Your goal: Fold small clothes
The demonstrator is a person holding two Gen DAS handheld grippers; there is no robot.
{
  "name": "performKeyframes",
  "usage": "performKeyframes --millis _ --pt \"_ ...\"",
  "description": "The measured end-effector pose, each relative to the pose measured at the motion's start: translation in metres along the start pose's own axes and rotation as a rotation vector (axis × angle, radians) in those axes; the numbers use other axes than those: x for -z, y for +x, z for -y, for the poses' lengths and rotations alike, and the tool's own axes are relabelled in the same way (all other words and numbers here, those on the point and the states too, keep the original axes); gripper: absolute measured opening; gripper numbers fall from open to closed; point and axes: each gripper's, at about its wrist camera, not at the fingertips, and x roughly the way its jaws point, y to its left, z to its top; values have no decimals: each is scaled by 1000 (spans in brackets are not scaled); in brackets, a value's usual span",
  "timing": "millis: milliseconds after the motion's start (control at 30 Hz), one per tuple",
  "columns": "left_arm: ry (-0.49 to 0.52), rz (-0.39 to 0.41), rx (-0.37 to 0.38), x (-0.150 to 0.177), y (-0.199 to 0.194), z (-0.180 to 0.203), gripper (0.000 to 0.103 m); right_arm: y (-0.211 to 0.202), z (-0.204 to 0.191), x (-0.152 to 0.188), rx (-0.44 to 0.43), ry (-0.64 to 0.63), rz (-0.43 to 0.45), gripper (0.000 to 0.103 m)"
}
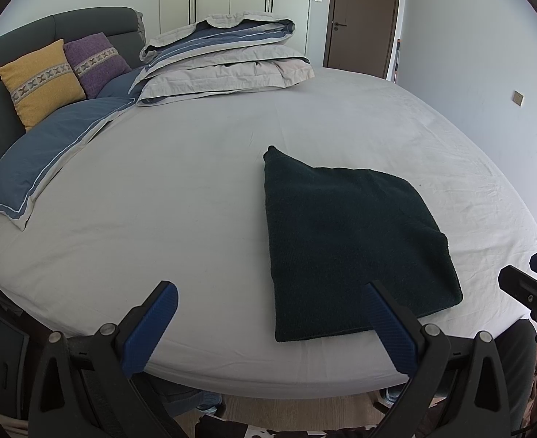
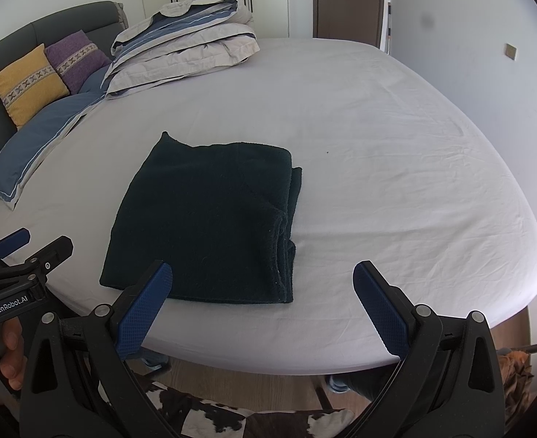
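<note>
The left claw (image 1: pixel 268 323) is spread wide and holds nothing. Its two blue pads (image 1: pixel 150 328) stand well apart, level with the near edge of the bed (image 1: pixel 195 200), and the right-hand pad overlaps the near edge of the dark garment (image 1: pixel 348 244) in the left wrist view; whether it touches the cloth cannot be told. The right claw (image 2: pixel 263 310) is equally wide open and empty, with its left-hand pad in front of the garment's near edge and its right-hand pad over bare sheet. Both claws sit back at the near edge of the bed, probably so that each can reach a near corner of the cloth.

The garment lies flat on the sheet close to the near edge, already doubled over: the right wrist view shows stacked layers along its right side, and one far corner sticks out in a small point. Judged from this, the fold is partly or nearly complete, and the layers may slip if a single one is pinched.

A hand (image 2: pixel 2 350) grips the left tool's handle at the lower left of the right wrist view. A folded duvet (image 1: pixel 228 62), a blue pillow (image 1: pixel 49 160), a yellow cushion (image 1: pixel 42 80) and a purple cushion (image 1: pixel 95 60) lie at the far left corner by the headboard, well apart from the work.
</note>
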Motion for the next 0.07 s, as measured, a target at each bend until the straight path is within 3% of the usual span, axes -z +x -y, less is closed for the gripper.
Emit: performKeyframes --millis 67 --pt "-1 -1 1 -1 1 -1 103 -1 0 0 -1 -1 0 101"
